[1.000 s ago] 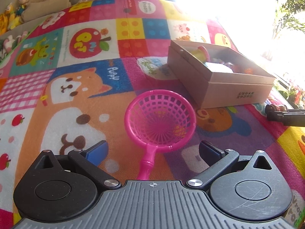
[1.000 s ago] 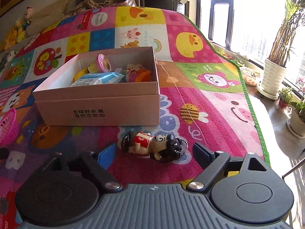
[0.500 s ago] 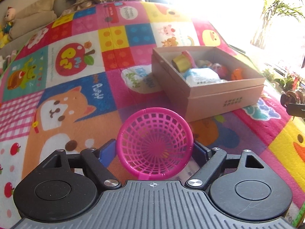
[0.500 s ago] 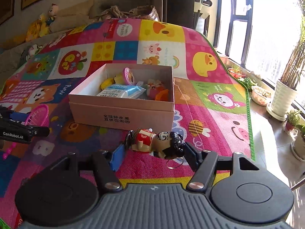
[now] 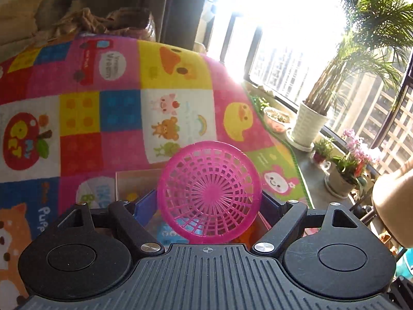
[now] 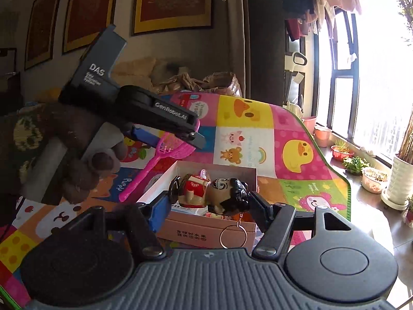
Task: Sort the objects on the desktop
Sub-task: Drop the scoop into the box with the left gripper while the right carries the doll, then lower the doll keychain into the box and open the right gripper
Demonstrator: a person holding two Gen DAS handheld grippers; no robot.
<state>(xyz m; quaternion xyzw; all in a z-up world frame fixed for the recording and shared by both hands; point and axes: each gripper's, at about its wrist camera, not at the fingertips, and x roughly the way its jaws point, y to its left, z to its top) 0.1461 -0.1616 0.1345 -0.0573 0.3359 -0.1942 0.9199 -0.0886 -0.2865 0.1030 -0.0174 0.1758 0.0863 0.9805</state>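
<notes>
My left gripper (image 5: 209, 204) is shut on the pink plastic strainer (image 5: 209, 193) by its round basket, held in the air above the cardboard box (image 5: 134, 180). In the right wrist view the strainer (image 6: 165, 155) hangs from the left gripper (image 6: 178, 131) with its handle pointing down-left. My right gripper (image 6: 209, 201) is shut on a figurine keychain (image 6: 214, 193) with black hair and red clothes, its metal ring (image 6: 233, 237) dangling. It hovers over the near edge of the box (image 6: 206, 232), which holds several small items.
The colourful cartoon play mat (image 6: 258, 134) covers the surface. Potted plants (image 6: 400, 180) and small pots (image 5: 340, 175) line the window sill on the right. Cushions and a crumpled bag (image 6: 201, 82) lie beyond the mat's far end.
Both grippers have risen from the mat with their objects. The left carried the strainer up over the box; the right lifted the figurine to the box's near edge.
</notes>
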